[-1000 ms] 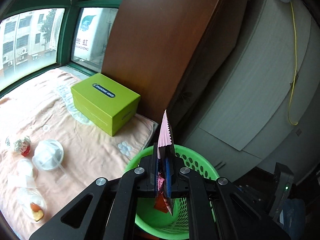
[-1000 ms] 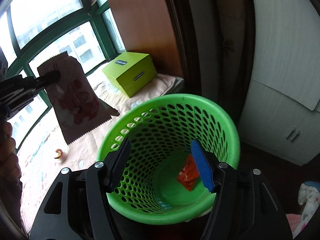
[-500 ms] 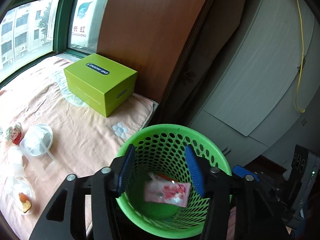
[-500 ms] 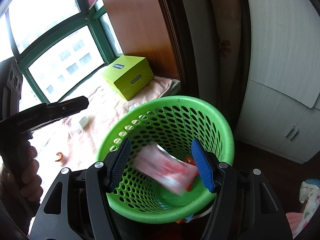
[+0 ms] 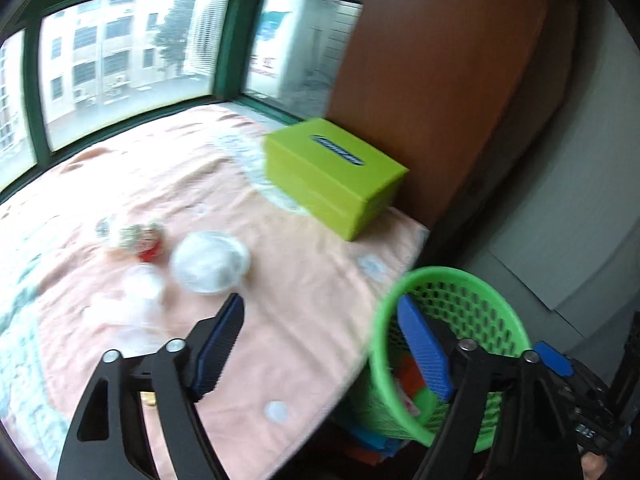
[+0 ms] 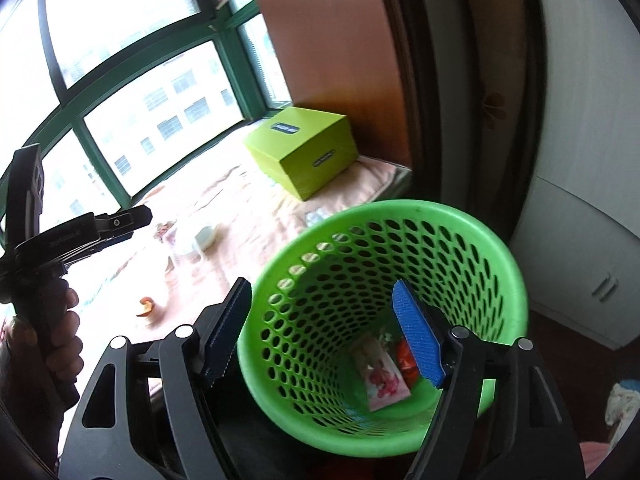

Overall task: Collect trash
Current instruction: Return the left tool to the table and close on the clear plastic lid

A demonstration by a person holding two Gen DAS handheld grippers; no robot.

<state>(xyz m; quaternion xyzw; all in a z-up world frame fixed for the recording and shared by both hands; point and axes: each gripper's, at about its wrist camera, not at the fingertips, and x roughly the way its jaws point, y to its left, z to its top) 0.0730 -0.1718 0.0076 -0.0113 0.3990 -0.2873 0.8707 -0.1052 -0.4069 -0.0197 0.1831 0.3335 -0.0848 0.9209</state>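
Right wrist: pink wrapper [image 6: 384, 380] in green basket [image 6: 472, 216], both grippers [image 6: 322, 334] [image 5: 320, 344] wide apart, empty.

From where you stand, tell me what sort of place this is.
Probably a bedroom's bay-window nook in a flat: green-framed windows facing other buildings, a pink padded blanket on the sill, and a wardrobe alongside.

One green basket [image 6: 400, 216] holding two wrappers: one pink [image 6: 382, 380], one red [image 6: 406, 356]. One green box [image 5: 336, 176]. On the cloth [image 5: 312, 280]: one clear lid [image 5: 210, 260], one red-and-white wrapper [image 5: 142, 240], one orange scrap [image 6: 146, 306] (other clear plastic blurred, uncounted). Two grippers.
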